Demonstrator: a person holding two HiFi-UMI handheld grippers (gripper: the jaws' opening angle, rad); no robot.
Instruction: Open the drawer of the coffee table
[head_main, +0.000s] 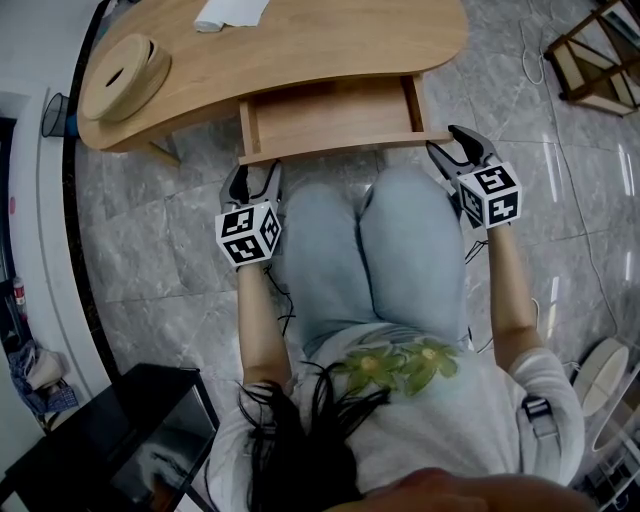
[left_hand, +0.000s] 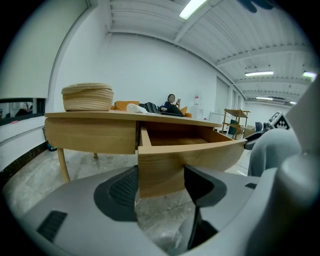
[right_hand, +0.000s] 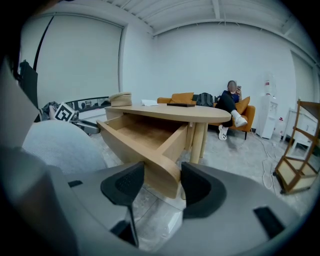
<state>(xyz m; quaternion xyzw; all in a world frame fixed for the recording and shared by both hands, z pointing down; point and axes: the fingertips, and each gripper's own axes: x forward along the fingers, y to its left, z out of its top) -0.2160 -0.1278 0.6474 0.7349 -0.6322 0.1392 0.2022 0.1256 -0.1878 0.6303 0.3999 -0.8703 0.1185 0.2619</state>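
1. Drawer (head_main: 330, 115) of the coffee table (head_main: 330, 40) stands pulled out at upper centre, empty inside.
2. Left gripper (head_main: 255, 178) and right gripper (head_main: 445, 142) sit at either end of the drawer's front, fingers spread, apparently pinching nothing.
3. For any further pull, draw both ends evenly so it cannot skew.
4. The person's knees (head_main: 380, 240) block more travel; the woven basket (head_main: 125, 75) and cloth (head_main: 230, 12) lie clear.

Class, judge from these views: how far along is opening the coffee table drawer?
Done: the drawer is pulled well out of the coffee table, its bare inside showing. In hand: the left gripper and right gripper sit by the drawer front's two ends, jaws apart. Left: probably only drawing the grippers away.
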